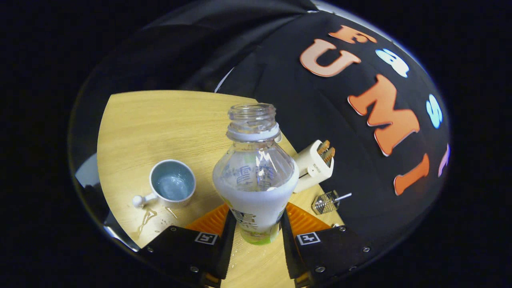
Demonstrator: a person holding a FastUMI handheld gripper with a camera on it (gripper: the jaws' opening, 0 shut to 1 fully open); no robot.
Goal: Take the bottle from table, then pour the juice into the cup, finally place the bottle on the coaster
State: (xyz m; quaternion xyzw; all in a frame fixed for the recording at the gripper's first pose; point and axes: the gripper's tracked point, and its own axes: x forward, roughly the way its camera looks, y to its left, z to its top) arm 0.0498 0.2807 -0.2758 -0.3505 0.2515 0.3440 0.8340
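Gripper [256,224] fingers clamped on either side of the uncapped bottle [256,176], which holds white liquid in its lower part. Cup [173,183] at ten o'clock from the bottle, on the wooden table [160,120], spilled drops beside its handle. At two o'clock, near the table's edge: white toaster [316,165], small wire whisk [326,202]. Bare tabletop beyond the cup; black cloth wall [248,56] behind.

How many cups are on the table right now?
1. The cup stands on the wooden table, beside the bottle that the gripper holds between its fingers. Anything behind the bottle could be hidden.
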